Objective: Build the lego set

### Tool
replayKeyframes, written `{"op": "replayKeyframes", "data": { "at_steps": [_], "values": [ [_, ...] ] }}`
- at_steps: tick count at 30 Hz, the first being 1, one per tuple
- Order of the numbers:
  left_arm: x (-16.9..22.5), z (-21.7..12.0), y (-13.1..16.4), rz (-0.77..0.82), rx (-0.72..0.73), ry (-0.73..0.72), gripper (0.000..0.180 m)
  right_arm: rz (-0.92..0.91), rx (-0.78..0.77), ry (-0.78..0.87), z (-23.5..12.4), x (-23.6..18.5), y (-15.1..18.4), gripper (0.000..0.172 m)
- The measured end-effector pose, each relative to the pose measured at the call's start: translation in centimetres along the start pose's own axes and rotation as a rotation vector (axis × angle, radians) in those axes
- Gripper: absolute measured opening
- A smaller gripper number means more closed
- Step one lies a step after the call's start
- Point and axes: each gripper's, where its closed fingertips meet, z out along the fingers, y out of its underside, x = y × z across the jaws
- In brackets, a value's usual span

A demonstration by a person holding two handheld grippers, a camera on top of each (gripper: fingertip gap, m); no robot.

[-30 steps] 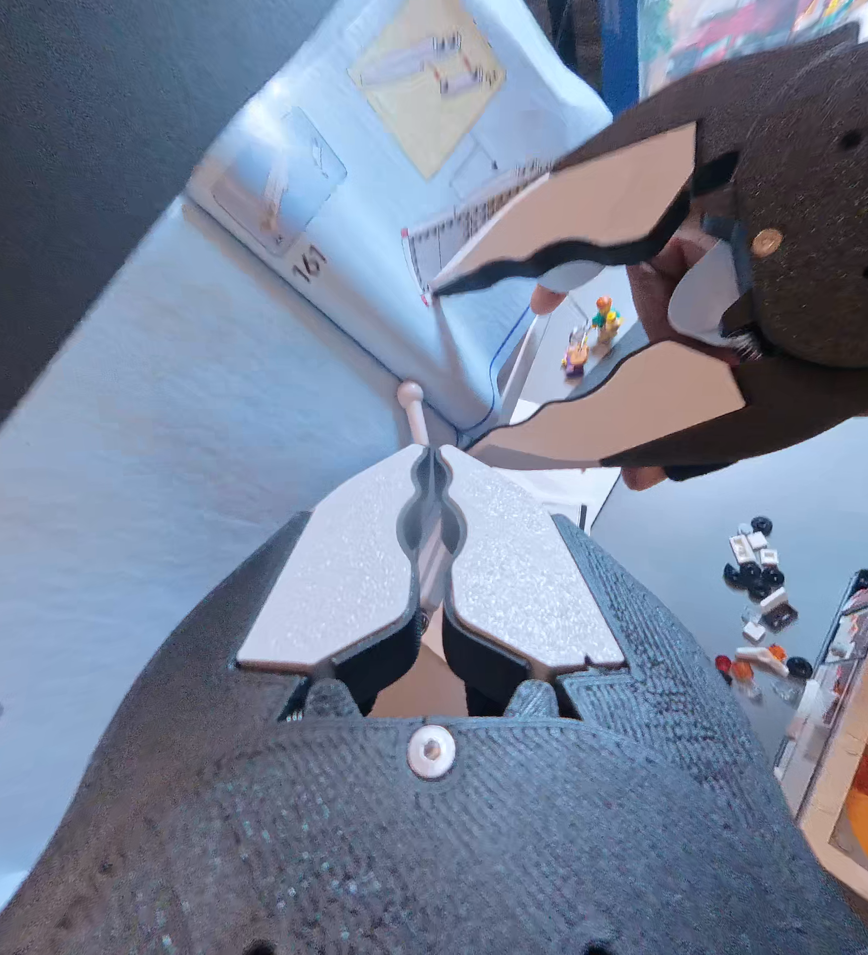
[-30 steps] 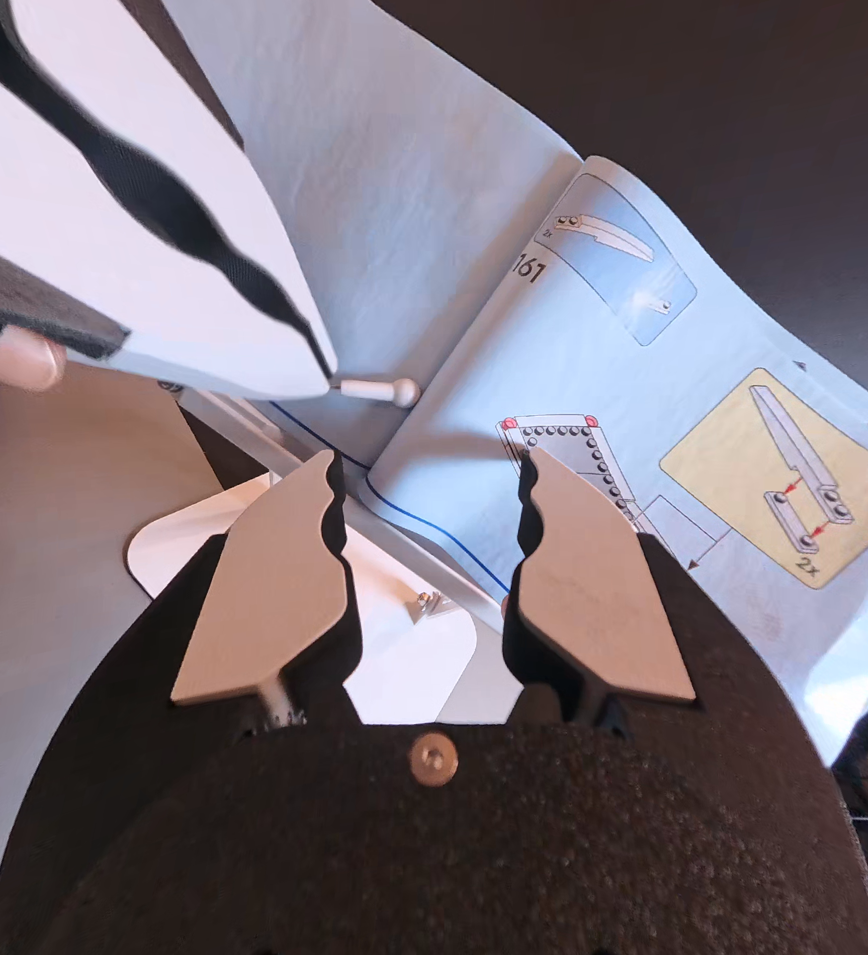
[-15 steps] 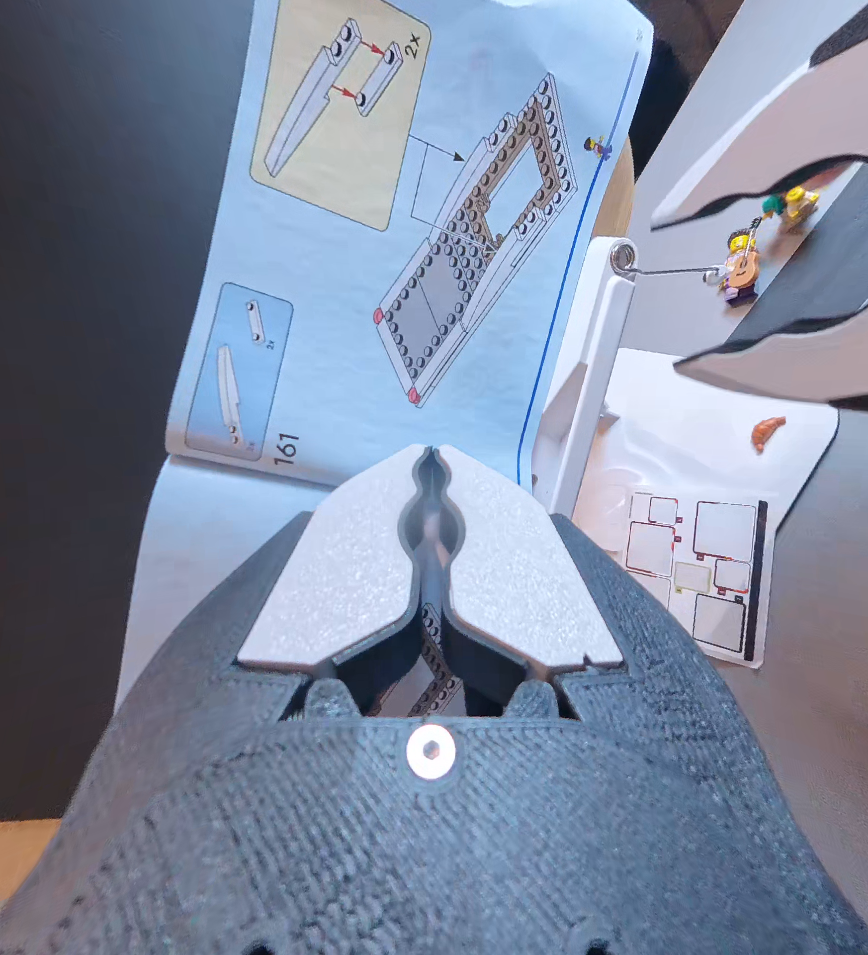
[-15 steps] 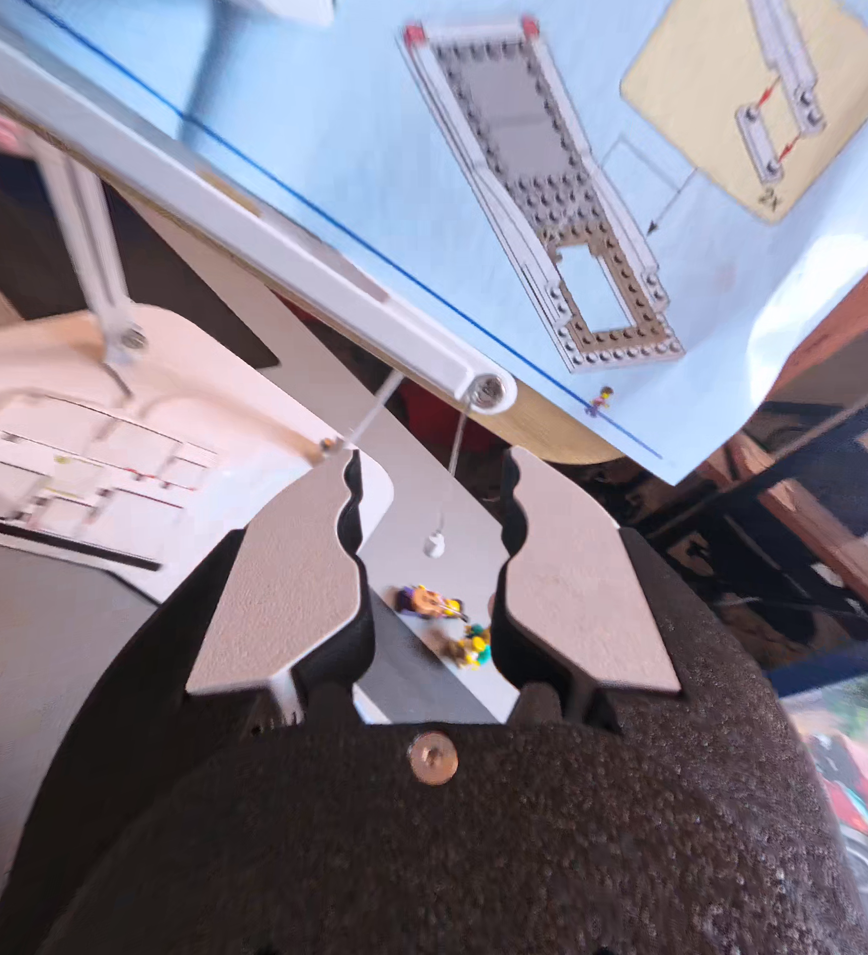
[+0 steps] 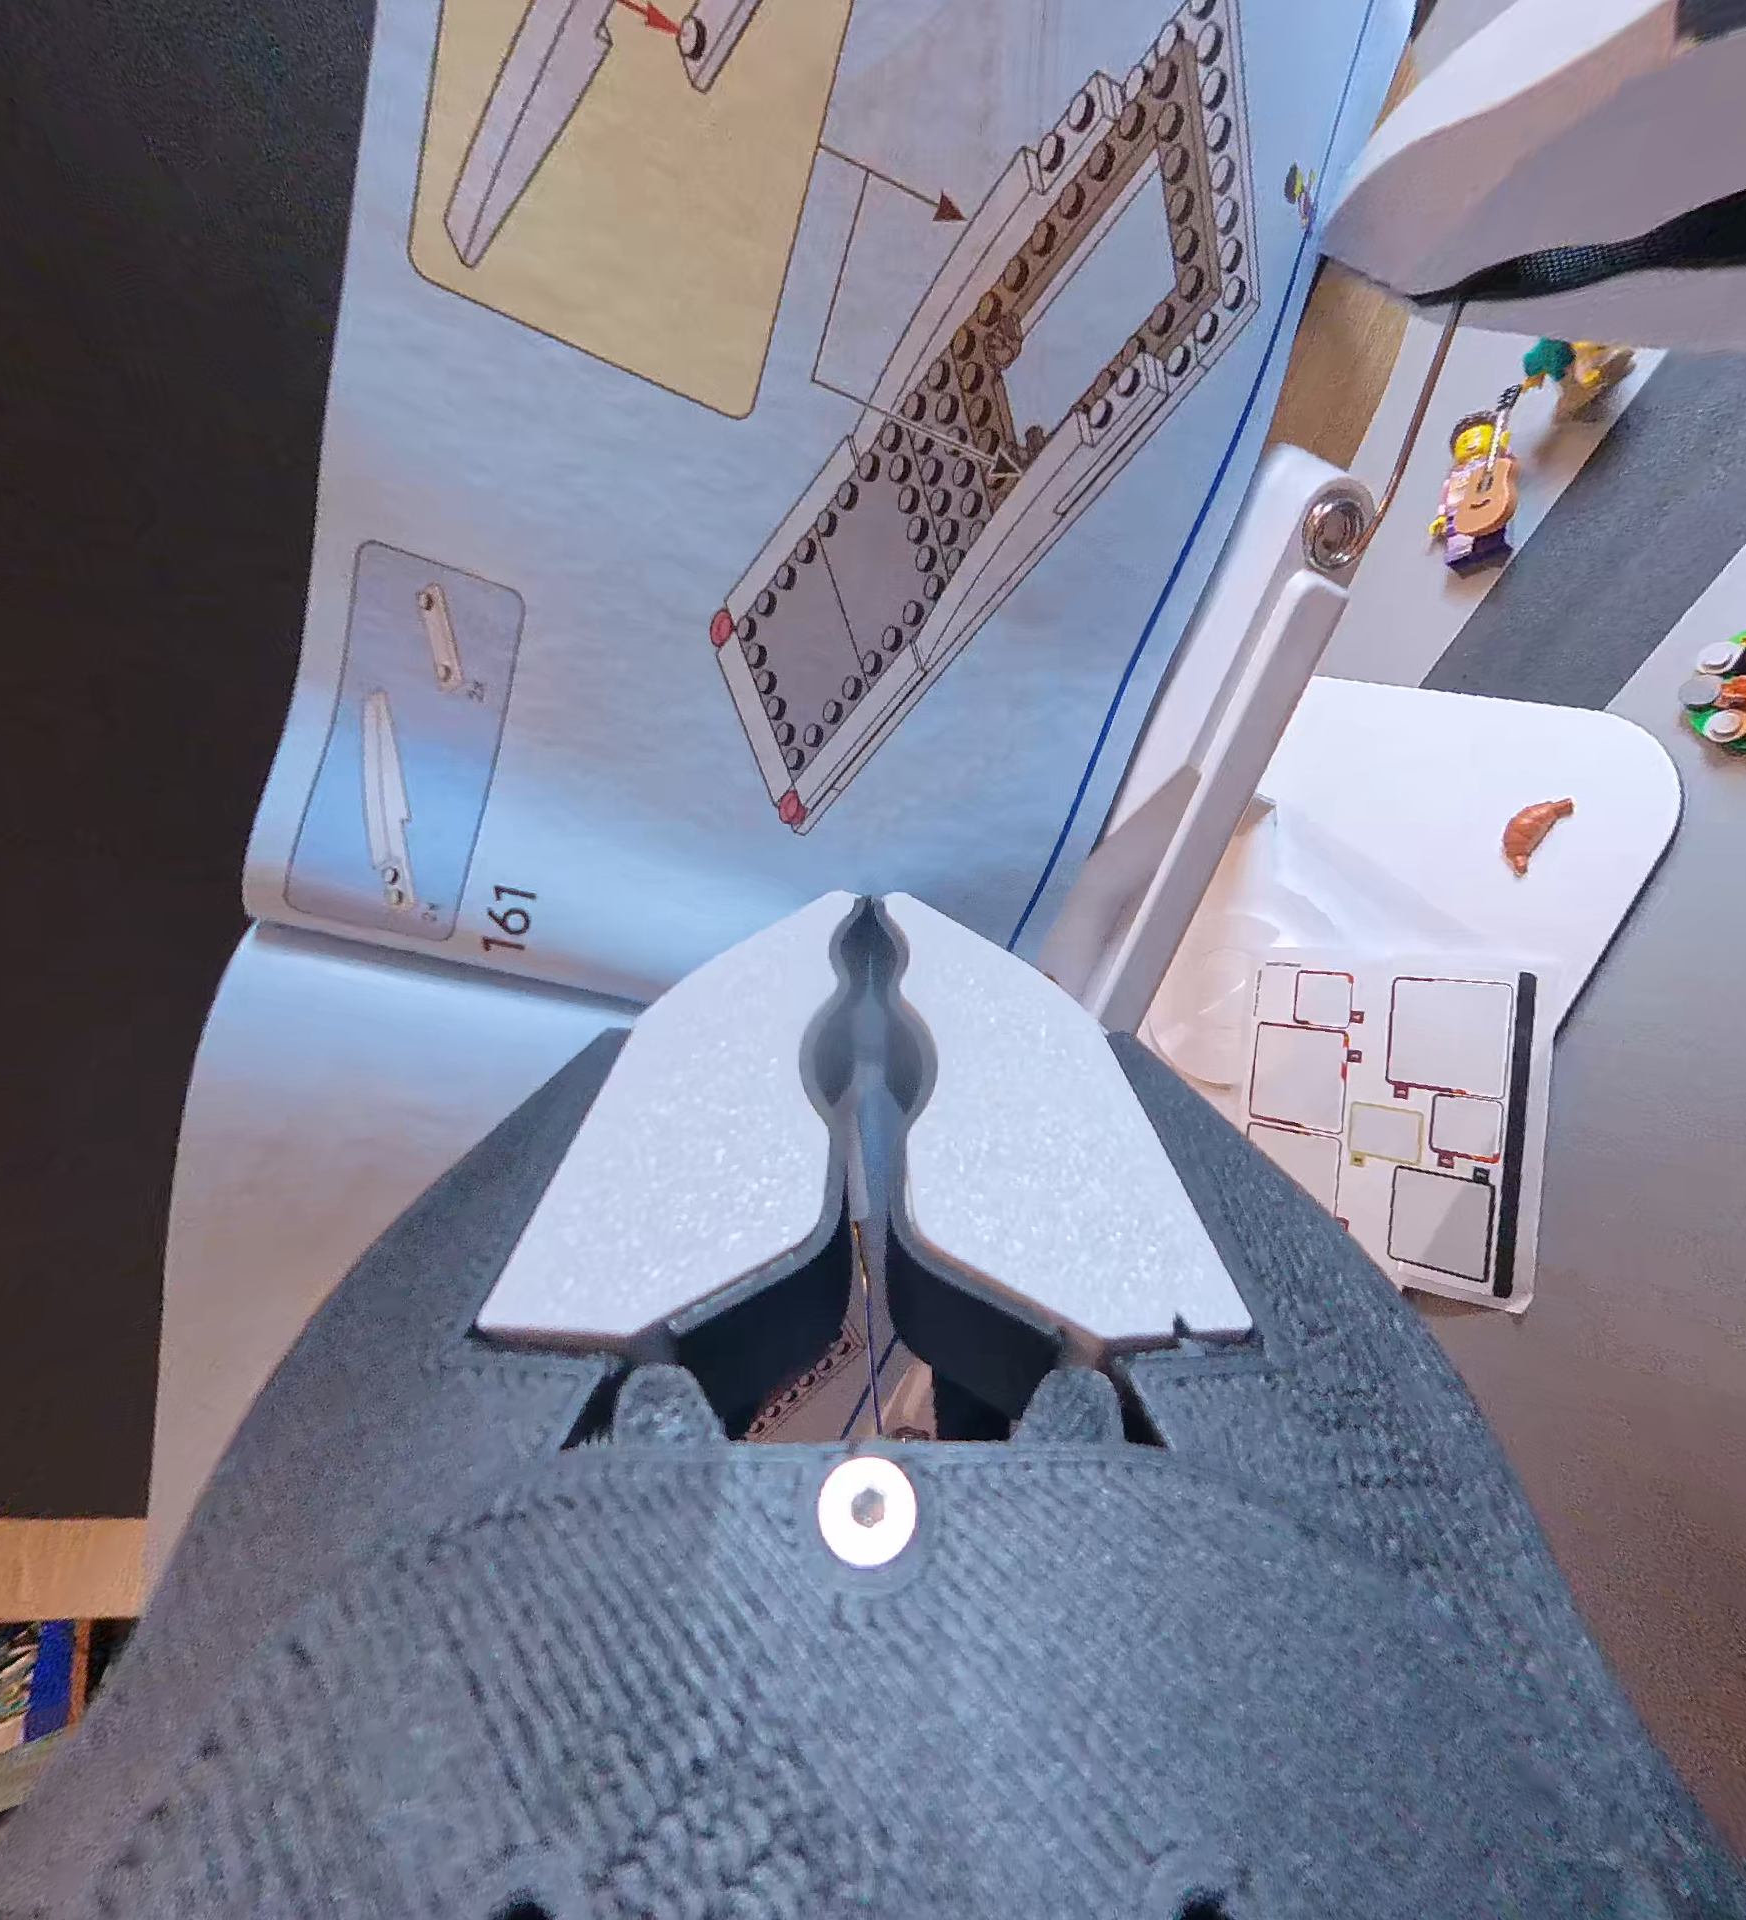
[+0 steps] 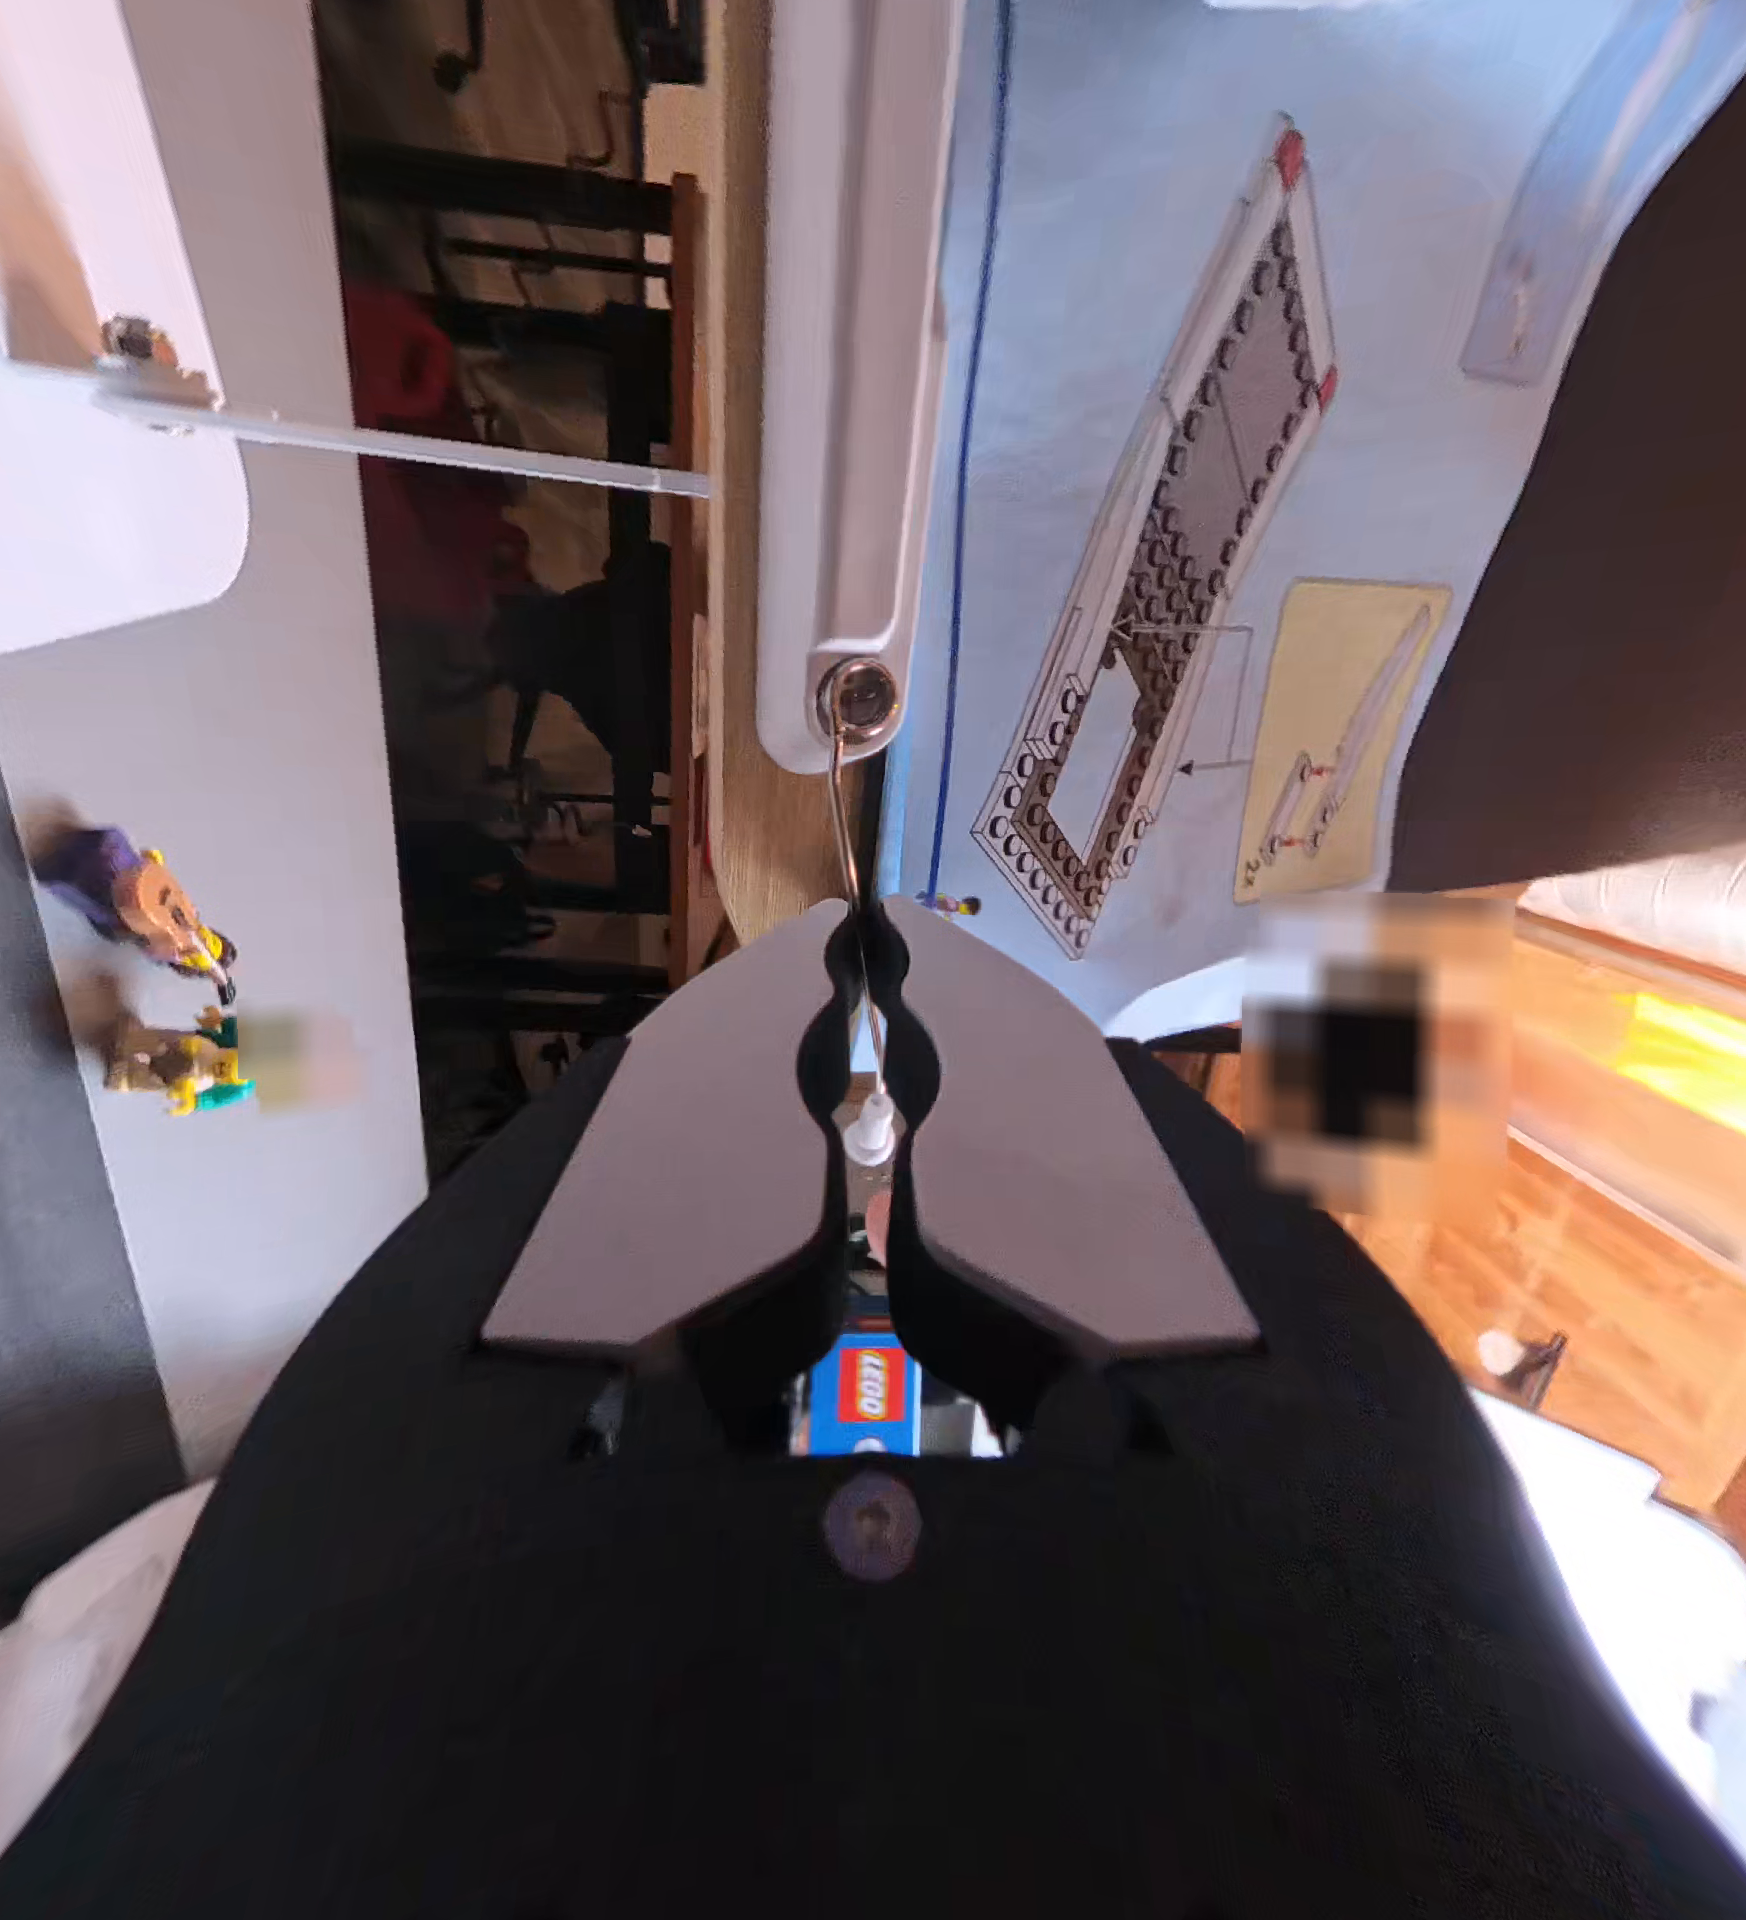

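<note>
The right gripper (image 6: 864, 904), whose jaws stood apart a moment ago, has now clenched on the thin wire arm (image 6: 843, 821) that swings from the metal eyelet (image 6: 856, 698) at the end of the white book stand (image 6: 827, 416). The left gripper (image 5: 867, 902) is clamped too, near the lower edge of the open instruction booklet (image 5: 640, 571); it seems to pinch the page, though the paper is seen edge-on. Only the right view shows the wire's white end cap (image 6: 867, 1127) between the jaws. Only the left view shows the sticker sheet (image 5: 1388, 1122) and brown croissant piece (image 5: 1536, 826) on the right.
</note>
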Motion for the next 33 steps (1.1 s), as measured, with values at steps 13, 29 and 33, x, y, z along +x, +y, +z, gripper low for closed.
{"op": "replayKeyframes", "data": {
  "at_steps": [13, 29, 33],
  "values": [
    [3.6, 0.8, -5.0, 0.139, 0.084, -0.032, 0.000, -0.032, -0.010, -0.035, -1.0, -0.2, -0.4, 0.000],
    [3.7, 1.4, -5.4, -0.076, 0.081, 0.115, 0.000, -0.149, -0.032, -0.018, -1.7, 0.7, -0.7, 0.000],
    [3.8, 1.2, -5.4, -0.111, 0.104, 0.159, 0.000, -0.262, 0.010, -0.027, -0.9, 1.5, -1.0, 0.003]
  ]
}}
